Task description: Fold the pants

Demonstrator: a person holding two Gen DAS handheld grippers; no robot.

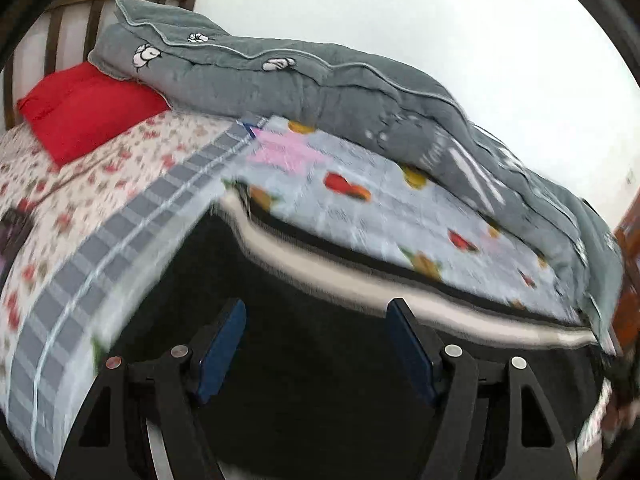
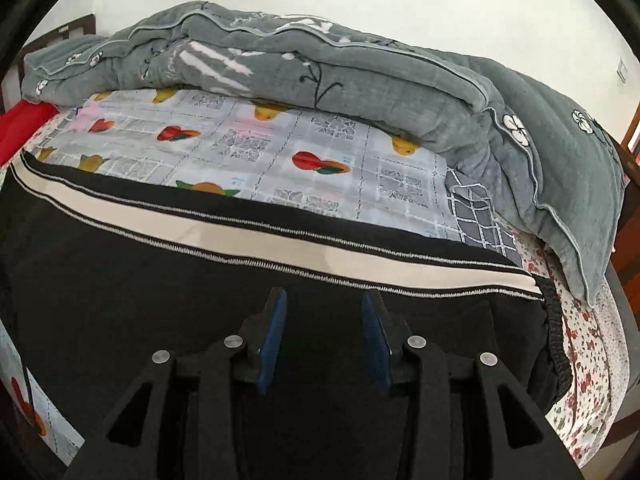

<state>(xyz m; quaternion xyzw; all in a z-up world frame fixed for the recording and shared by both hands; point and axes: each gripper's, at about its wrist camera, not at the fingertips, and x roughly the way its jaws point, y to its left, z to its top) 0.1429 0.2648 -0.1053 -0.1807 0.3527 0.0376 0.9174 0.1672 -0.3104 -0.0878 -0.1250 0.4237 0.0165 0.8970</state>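
Observation:
Black pants [image 2: 160,264] with a cream side stripe [image 2: 256,236] lie flat on the bed, elastic waistband [image 2: 554,336] at the right. My right gripper [image 2: 324,304] is open just above the black fabric near the waist end, holding nothing. In the left wrist view the pants [image 1: 320,320] fill the lower middle, with the stripe [image 1: 360,292] curving across. My left gripper [image 1: 316,312] is open wide over the black fabric, holding nothing. This view is motion-blurred.
A rolled grey quilt [image 2: 360,80] lies along the far side of the bed. A fruit-print sheet [image 2: 280,148] lies under the pants over a floral sheet [image 1: 100,168]. A red pillow [image 1: 88,108] sits by the wooden headboard [image 1: 80,4].

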